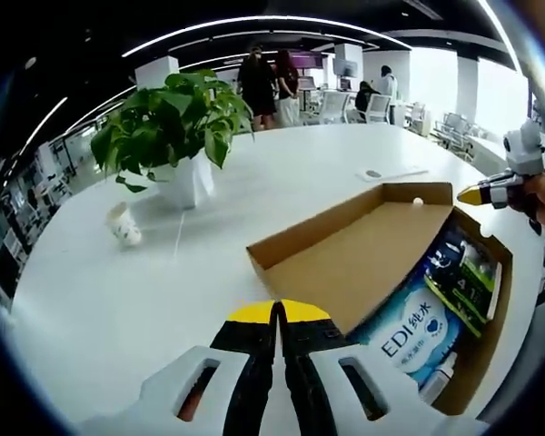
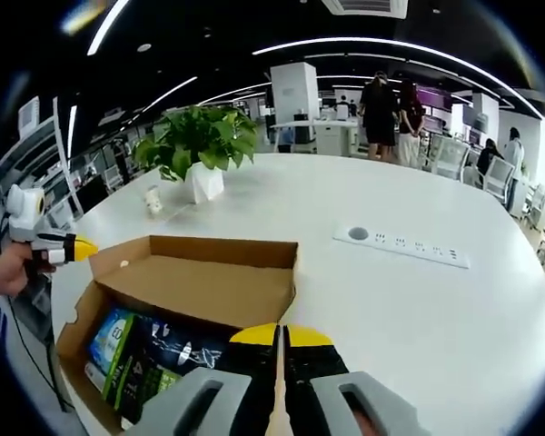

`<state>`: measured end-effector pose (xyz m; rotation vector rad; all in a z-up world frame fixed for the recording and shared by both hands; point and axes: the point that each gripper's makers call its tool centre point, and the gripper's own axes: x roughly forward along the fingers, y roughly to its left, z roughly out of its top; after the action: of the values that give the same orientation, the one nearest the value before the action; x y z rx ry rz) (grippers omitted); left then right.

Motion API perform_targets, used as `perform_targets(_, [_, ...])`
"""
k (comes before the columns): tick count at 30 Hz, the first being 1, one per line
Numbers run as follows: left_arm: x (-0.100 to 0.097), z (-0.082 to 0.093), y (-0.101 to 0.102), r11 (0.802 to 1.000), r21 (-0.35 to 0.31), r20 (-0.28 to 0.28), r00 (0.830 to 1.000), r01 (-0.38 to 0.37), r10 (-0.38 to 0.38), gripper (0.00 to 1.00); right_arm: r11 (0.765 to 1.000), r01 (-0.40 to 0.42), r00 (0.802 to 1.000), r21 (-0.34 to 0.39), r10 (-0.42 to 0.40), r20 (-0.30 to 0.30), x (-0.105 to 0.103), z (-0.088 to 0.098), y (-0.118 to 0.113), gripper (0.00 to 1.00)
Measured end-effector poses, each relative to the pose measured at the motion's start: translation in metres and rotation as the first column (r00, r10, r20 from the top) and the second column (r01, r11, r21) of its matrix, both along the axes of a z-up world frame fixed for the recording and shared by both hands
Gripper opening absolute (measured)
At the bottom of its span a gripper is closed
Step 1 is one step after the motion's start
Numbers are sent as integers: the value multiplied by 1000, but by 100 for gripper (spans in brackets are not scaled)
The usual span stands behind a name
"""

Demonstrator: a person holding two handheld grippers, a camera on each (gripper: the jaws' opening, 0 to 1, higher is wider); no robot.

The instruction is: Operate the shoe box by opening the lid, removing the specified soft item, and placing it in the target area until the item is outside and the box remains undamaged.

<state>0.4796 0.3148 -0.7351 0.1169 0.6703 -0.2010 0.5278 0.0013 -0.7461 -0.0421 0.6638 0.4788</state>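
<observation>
Box (image 1: 363,263) lies open on the table (image 1: 163,282), lid flap (image 2: 204,282) laid flat. Inside lies a blue pack (image 1: 421,331) reading "EDI". My left gripper (image 1: 279,313) and right gripper (image 2: 281,337) are both pressed together, empty, at the box's rim.

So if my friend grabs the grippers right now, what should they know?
Left hand-held gripper: shut, holding nothing, over the table beside the shoe box.
Right hand-held gripper: shut, empty, at the box's near edge.
The lid is already open and lies flat; the box looks unharmed.
Soft packs are still inside the box, blue and white on one side, dark with green on the other.
Left to do: open a gripper, pick the right soft pack, lift it out and put it on the table.
</observation>
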Motion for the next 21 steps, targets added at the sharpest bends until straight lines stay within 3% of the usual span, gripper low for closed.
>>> perform_targets(13, [-22, 9, -3, 999, -29, 12, 1000, -25, 26, 0, 1000, 17, 1000, 18, -18, 14, -24, 7, -12, 0])
perform_targets(21, [-43, 14, -21, 999, -45, 14, 1000, -12, 12, 0, 999, 21, 999, 37, -22, 25, -45, 12, -18, 0])
